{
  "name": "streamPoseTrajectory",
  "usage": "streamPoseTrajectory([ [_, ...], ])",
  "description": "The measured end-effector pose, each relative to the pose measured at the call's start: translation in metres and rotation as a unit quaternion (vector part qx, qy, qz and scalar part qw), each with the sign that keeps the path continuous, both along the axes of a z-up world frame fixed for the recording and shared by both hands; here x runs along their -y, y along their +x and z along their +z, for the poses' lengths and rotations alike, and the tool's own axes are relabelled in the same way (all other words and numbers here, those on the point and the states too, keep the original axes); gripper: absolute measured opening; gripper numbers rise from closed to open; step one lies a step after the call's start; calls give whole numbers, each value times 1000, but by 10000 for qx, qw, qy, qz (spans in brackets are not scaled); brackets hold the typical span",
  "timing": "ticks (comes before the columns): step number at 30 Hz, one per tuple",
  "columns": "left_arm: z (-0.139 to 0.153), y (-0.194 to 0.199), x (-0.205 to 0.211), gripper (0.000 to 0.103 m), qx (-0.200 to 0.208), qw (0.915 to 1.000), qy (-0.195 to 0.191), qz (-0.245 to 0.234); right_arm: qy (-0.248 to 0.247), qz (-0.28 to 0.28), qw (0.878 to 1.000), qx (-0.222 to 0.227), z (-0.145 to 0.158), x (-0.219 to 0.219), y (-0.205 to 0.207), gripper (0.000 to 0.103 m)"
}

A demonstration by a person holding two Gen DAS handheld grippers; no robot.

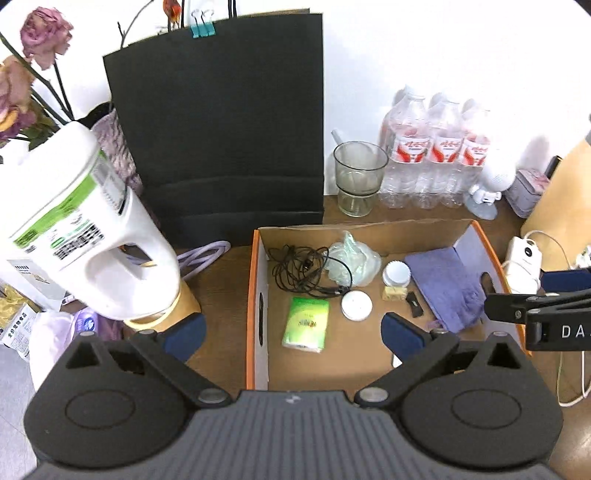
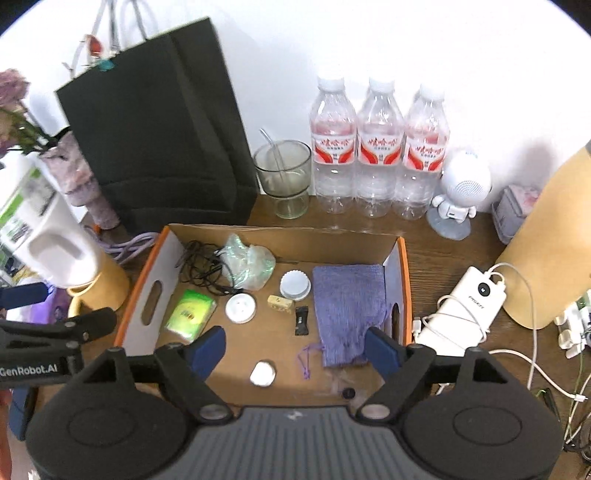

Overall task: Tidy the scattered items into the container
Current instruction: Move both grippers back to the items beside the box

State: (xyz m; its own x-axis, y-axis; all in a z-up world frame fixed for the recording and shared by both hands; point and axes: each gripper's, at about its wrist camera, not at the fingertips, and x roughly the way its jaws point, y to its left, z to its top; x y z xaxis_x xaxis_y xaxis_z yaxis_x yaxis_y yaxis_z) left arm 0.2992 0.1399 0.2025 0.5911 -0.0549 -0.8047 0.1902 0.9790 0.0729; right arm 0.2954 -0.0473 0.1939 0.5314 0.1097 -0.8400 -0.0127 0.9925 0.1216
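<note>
Seemingly I am nearly done; my left gripper (image 1: 291, 334) and right gripper (image 2: 295, 349) hang released and empty above the cardboard box (image 2: 144, 273), where the cable (image 2: 201, 264), tissue pack (image 2: 190, 314), purple pouch (image 2: 347, 306) and lids already lie; little looks left outside.

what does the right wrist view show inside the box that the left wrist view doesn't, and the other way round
Only the right wrist view shows the small white piece and the small black round thing near the box's near edge; it also shows the whole white power bank.

Only the left wrist view shows the teal binder clips on the black bag.

Both show the cardboard box holding the black cable, green tissue pack and purple cloth, and each view's own gripper open and empty.
</note>
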Motion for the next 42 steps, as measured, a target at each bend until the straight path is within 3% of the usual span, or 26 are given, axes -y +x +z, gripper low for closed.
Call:
streamPoseTrajectory([
  [5,4,-27,1,103,209,9998,29,-2,36,70,9999,140,6,-7,-22,84],
  [7,5,-42,-1,103,563,9984,-31,54,46,70,9995,298,9,-9,-31,84],
  [10,-1,-71,-6,103,1222,9917,-325,219,260,19,9950,963,11,-11,-57,85],
  [12,-11,-86,-5,103,1550,9869,-339,292,357,108,9890,1431,3,-15,-80,86],
  [16,-32,-112,-7,103,2114,9765,-392,123,363,40,9829,1807,-17,-14,-105,86],
  [21,-73,-167,-27,103,2493,9657,-702,158,546,-184,9712,2311,-53,-1,-157,86],
  [24,-101,-206,-38,103,2463,9651,-860,224,727,-239,9664,2455,-82,2,-196,87],
  [28,-125,-245,-42,103,2328,9682,-911,93,328,-262,9651,2584,-109,-6,-242,87],
  [31,-138,-264,-46,103,2257,9703,-875,32,337,-141,9614,2726,-120,-7,-274,87],
  [35,-155,-273,-50,103,1840,9768,-1067,-266,215,-125,9584,2843,-134,-2,-303,87],
  [39,-161,-268,-33,103,1656,9758,-1233,-718,-146,-417,9590,2801,-146,12,-308,87],
  [42,-164,-258,-12,103,1521,9765,-1235,-899,151,-576,9619,2667,-148,30,-299,85],
])
